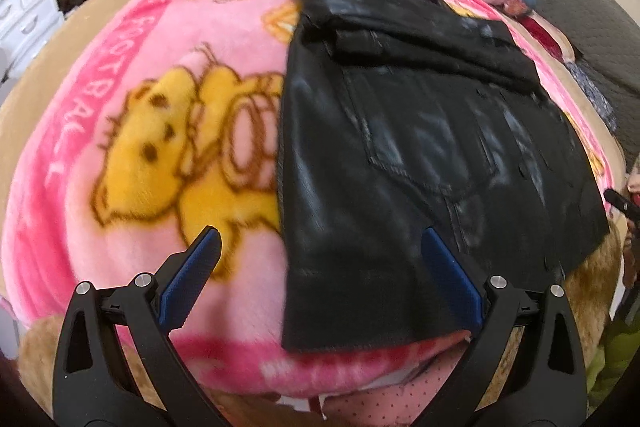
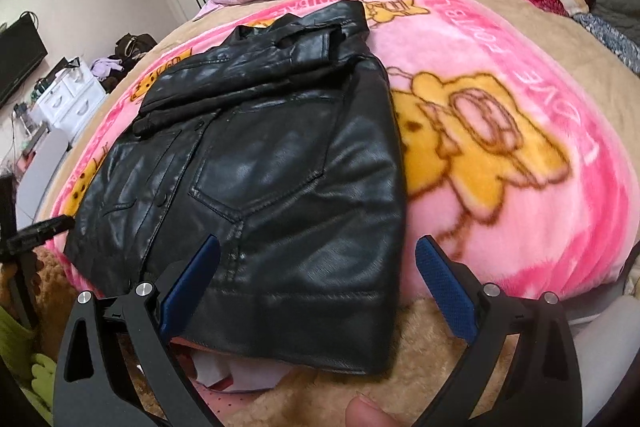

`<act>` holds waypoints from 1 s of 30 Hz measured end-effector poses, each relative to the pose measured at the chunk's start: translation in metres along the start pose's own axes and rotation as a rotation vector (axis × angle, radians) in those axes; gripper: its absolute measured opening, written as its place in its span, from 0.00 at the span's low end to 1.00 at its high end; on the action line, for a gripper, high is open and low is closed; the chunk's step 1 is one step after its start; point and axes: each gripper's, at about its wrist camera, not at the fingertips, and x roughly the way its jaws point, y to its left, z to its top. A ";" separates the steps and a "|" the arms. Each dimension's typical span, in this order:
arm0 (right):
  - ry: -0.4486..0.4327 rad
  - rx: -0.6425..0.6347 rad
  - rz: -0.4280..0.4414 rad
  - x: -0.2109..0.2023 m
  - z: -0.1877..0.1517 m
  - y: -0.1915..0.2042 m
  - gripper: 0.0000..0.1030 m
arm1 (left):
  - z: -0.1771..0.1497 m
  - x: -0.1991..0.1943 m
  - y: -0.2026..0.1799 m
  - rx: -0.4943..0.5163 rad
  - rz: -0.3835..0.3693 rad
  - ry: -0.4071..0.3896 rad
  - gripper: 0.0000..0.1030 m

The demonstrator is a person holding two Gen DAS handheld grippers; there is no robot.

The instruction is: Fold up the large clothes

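Jacket (image 2: 256, 163) apparently folded; both tools spread, empty.

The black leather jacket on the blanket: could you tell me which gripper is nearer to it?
Right. The right gripper hangs open over the black leather jacket's near hem; the left gripper, also open, straddles its side edge, one finger over the pink blanket.

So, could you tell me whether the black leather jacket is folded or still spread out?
Folded: the black leather jacket lies as a compact rectangle on the pink blanket, no sleeves sticking out.
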 end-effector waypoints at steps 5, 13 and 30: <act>0.018 -0.010 -0.007 0.001 -0.008 -0.005 0.95 | -0.016 0.007 -0.004 -0.009 -0.017 0.027 0.91; 0.069 -0.053 -0.001 0.015 -0.020 0.003 0.80 | -0.028 0.011 0.003 -0.061 -0.052 0.044 0.89; 0.026 -0.017 0.101 0.018 -0.029 -0.006 0.26 | -0.018 0.019 -0.003 -0.111 -0.158 0.036 0.18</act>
